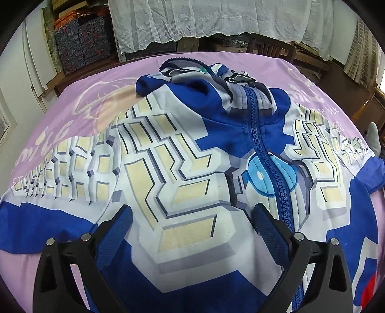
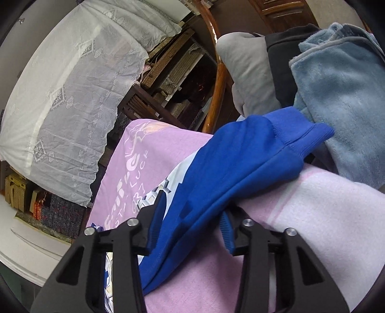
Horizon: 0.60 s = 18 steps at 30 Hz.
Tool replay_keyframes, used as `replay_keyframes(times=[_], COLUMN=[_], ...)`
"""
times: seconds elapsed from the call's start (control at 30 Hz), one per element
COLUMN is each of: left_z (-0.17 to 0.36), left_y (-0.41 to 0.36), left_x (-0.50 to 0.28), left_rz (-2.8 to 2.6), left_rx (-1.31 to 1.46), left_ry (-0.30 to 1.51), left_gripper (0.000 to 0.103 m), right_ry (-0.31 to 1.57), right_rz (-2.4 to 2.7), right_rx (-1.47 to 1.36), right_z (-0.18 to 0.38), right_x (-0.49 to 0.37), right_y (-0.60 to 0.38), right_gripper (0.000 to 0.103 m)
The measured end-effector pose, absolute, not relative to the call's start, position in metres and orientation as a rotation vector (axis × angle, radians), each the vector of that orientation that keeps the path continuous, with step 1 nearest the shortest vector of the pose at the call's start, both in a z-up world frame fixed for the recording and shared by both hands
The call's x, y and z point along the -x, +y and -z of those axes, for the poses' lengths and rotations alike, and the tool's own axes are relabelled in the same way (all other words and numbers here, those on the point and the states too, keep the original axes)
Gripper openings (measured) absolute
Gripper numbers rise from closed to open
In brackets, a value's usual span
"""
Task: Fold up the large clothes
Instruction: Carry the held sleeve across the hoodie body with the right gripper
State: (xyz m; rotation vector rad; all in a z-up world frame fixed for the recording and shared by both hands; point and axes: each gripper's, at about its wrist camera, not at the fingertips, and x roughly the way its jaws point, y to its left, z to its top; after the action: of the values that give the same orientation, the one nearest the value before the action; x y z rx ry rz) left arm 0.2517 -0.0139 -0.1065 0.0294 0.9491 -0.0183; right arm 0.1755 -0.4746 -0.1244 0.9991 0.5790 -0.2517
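- While the zip-up jacket [image 1: 182,154] lies spread face-up across the middle of the left wrist view, on a pink sheet [image 1: 79,96], its blue zipper [image 1: 262,134] runs down right of centre.
- Left gripper [image 1: 192,216] hovers low over the front panel, jaws wide, nothing between them.
- Over in the right wrist view, the blue sleeve [image 2: 240,154] runs from lower centre to the cuff at upper right, and the right gripper [image 2: 190,216] has it between narrowed jaws; whether the pads truly pinch, I cannot tell.
- My read: sleeve fold-in is the step in hand. Next calls for a firm pinch, then carrying the sleeve across the chest.
- Writing: "LUCK" [image 2: 142,168] reads on the sheet; the rest is too warped.
- Beyond lie a light-blue fleece [image 2: 341,96] and a lace cloth [image 1: 216,19].
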Motion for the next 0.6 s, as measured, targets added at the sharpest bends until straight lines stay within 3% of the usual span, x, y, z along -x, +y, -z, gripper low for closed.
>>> replay_keyframes(times=[0.1,0.13,0.6], left_z=[0.106,0.105,0.091], left_y=[-0.013,-0.011,0.066], left_x=[-0.246,-0.246,-0.269], left_rz=[0.032,0.038,-0.062], left_rx=[-0.039,-0.04,0.186], left_ry=[0.959,0.97,1.018], left_gripper=[0.1,0.1,0.1], right_ry=[0.561,0.559,0.505], right_rz=[0.266,0.258,0.138], right_rx=[-1.091,-1.12,-0.772], right_z=[0.137,0.141,0.08], right_x=[-0.166,-0.164,-0.18], right_y=[-0.488,-0.492,-0.426], right_gripper=[0.004,0.001,0.004])
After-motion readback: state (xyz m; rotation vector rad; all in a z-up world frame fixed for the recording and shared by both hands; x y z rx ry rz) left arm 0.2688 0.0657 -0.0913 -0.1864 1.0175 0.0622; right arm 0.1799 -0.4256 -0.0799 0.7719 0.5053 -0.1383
